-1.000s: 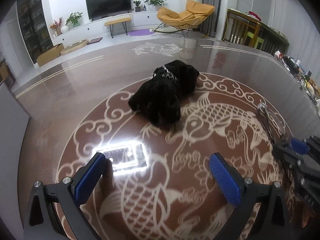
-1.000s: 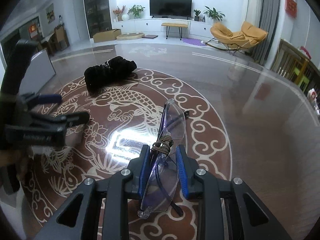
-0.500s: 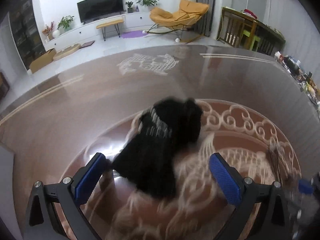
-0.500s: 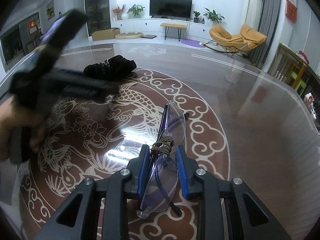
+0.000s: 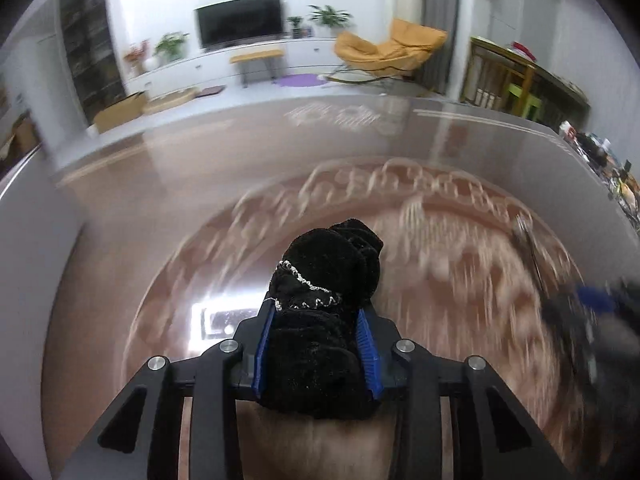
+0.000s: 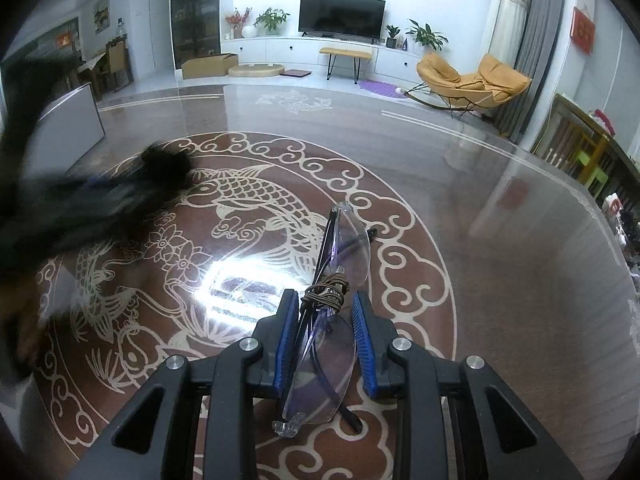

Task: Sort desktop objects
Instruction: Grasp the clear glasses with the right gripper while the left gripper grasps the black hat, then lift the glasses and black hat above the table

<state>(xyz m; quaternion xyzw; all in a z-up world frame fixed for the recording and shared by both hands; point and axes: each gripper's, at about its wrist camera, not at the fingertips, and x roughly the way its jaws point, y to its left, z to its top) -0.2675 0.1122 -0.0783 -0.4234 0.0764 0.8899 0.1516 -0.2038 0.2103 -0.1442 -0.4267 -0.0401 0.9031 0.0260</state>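
Now the left gripper (image 5: pixel 316 350) has just been closing, and its blue pads are clamped on the fuzzy black fabric pouch with the silver stitched trim (image 5: pixel 324 304), bunched between them over the centre of the glossy brown table with the pale fish medallion (image 6: pixel 500 280). Over on the right, the right gripper (image 6: pixel 326 338) is pinched tight on the rimless clear-lens glasses with purple arms (image 6: pixel 340 248), lenses jutting forward toward the medallion's middle. Best bet, I'd say: lift the pouch straight and steady, since soft cloth can sag and slip, and keep the glasses level, away from the blurred left tool.
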